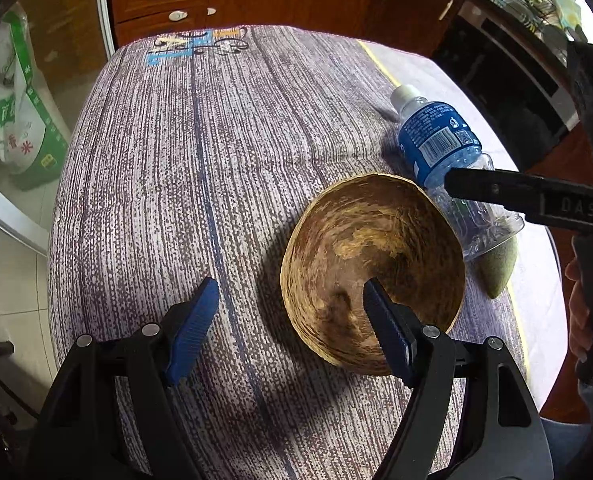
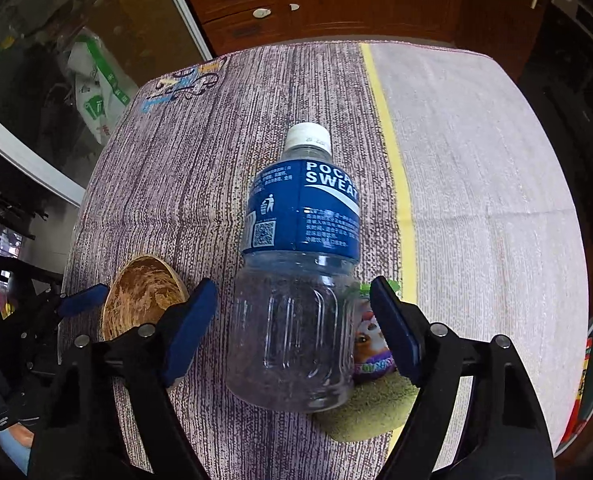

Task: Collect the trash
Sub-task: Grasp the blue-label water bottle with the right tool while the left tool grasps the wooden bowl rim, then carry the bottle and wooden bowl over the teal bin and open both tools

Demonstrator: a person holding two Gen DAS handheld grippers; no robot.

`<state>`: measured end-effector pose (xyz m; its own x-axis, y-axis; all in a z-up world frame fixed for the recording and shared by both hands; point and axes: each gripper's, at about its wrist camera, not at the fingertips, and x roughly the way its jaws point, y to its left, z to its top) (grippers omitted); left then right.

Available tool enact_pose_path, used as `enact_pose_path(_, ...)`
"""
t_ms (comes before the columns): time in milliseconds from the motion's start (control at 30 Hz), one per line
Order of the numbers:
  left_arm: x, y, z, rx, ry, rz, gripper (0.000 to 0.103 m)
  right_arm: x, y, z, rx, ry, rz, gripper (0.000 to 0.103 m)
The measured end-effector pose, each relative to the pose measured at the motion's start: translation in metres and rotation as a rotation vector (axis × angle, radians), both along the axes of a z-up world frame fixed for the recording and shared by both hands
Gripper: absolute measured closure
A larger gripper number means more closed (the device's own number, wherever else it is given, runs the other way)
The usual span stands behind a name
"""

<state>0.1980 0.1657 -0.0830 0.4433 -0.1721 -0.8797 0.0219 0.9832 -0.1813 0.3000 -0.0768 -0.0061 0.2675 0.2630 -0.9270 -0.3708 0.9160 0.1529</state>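
Right tongs (image 2: 292, 320) straddle bottle (image 2: 296, 264), untouched.

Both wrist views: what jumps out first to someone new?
The empty clear plastic bottle with its blue label lies on the striped tablecloth, cap pointing away, between the open pads of the right gripper, which do not yet press it. Beside it sits a brown coconut-shell bowl, mouth up; the left gripper hangs open at its near rim, one pad over the bowl's inside. A green-edged snack wrapper peeks from under the bottle's base.
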Motion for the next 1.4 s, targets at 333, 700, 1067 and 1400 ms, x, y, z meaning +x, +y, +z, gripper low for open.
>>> enact_pose_path(333,-0.009,0.002,0.001,-0.002,-0.007,-0.001,0.027,0.007,0.003,-0.005,0.004,0.02,0.01,0.04)
enact_pose_path(700,-0.006,-0.007,-0.002,0.015,-0.014,-0.011,0.008,0.006,0.005,-0.013,0.015,0.052,0.018,0.041)
enact_pose_path(1067,0.012,-0.026,-0.005,0.071,-0.068,-0.086,0.016,-0.028,-0.036,0.027,0.068,-0.007,0.002,0.041)
enact_pose_path(1400,-0.026,-0.07,0.008,0.028,-0.114,-0.237,0.088,-0.065,-0.095,0.03,0.07,0.001,-0.082,0.041)
